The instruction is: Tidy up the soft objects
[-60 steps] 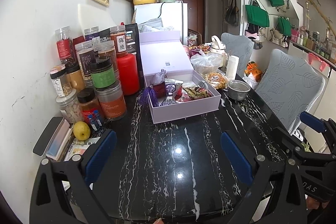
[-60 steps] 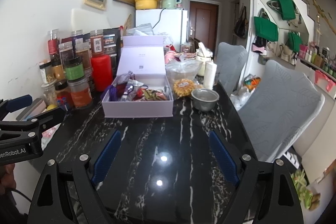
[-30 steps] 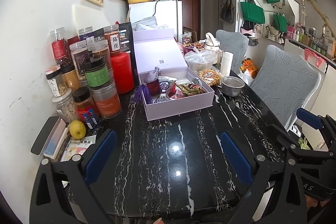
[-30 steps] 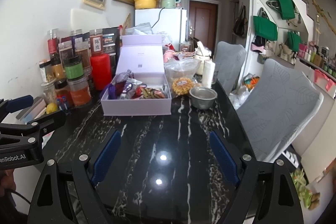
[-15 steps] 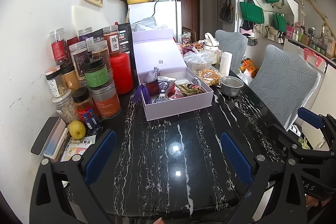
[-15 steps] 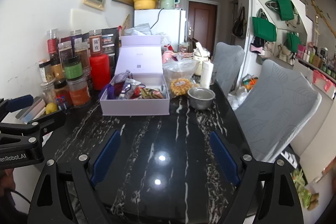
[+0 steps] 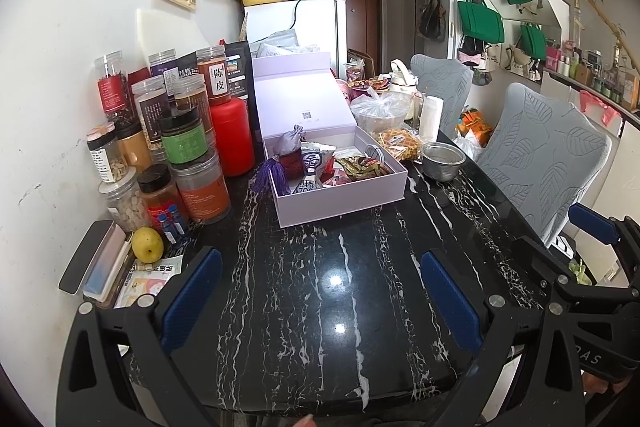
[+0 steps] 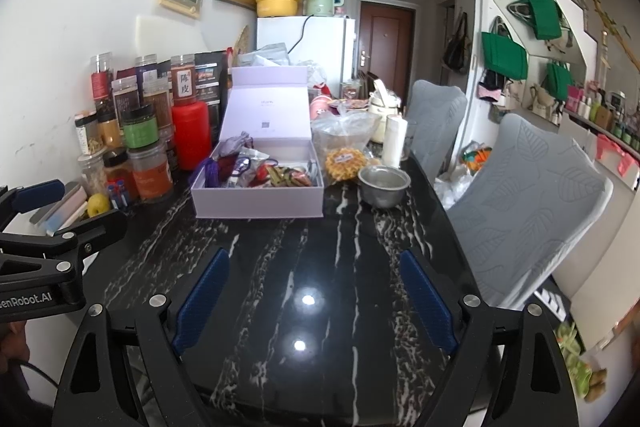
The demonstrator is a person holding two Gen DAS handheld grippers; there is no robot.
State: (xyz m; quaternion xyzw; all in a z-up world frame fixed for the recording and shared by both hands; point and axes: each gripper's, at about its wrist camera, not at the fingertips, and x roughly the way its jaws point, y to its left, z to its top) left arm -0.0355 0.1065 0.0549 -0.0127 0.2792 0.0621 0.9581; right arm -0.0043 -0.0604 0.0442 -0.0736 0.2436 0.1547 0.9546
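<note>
**Both grippers wait over the counter, almost no change**

Compared with 2 seconds ago, the view is nearly the same; the left wrist view only shows the lilac box (image 7: 340, 203) a little farther away. The left gripper (image 7: 320, 291) and the right gripper (image 8: 314, 301) both hover above the bare black marble counter (image 8: 320, 247), fingers wide apart, nothing between them. The soft objects, a grey pouch (image 7: 290, 143) and a purple tassel (image 7: 266, 177), lie in the left end of the open box, with snack packets (image 7: 360, 167) beside them. A metal bowl (image 8: 384, 185) stands just right of the box.
</note>
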